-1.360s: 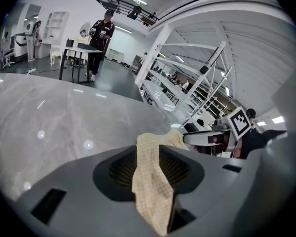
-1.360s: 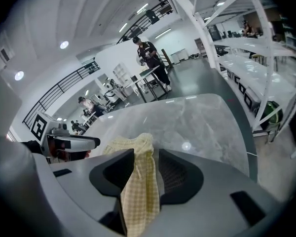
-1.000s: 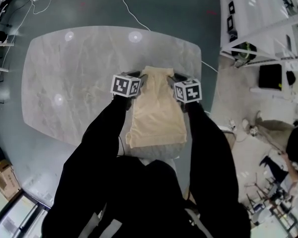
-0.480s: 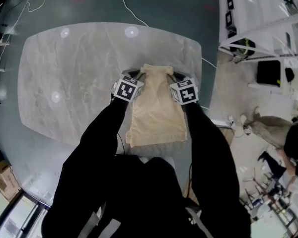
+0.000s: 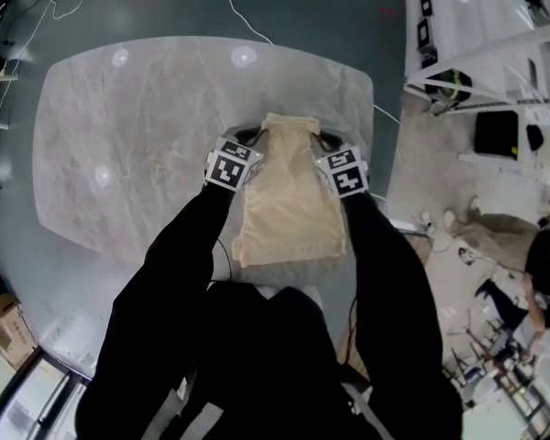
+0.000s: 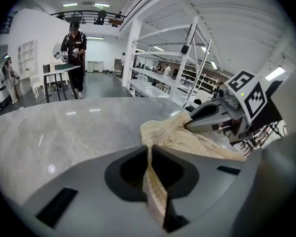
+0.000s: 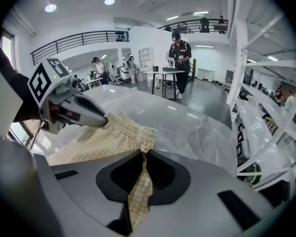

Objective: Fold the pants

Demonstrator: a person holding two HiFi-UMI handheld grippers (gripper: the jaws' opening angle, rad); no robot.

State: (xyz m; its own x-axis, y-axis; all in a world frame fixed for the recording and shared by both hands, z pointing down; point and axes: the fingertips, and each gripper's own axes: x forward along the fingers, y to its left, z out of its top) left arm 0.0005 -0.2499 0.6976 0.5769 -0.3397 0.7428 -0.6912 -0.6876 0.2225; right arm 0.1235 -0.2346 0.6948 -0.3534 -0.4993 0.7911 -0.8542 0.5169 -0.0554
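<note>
Between left gripper (image 5: 246, 139) and right gripper (image 5: 324, 141), jaws closing on its far waistband (image 5: 289, 126), pants (image 5: 290, 204) run near-to-far.

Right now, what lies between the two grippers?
The pants' waistband, seen in the head view; the left gripper and right gripper are closing their jaws on its corners.

We see a big grey table (image 5: 137, 126) with round corners and a shiny top that looks like stone. Small bright light spots (image 5: 244, 58) shine on it. Pale yellow pants (image 5: 291, 204) lie on its near right part. Their far end is bunched up. Their near end reaches the table's near edge.
</note>
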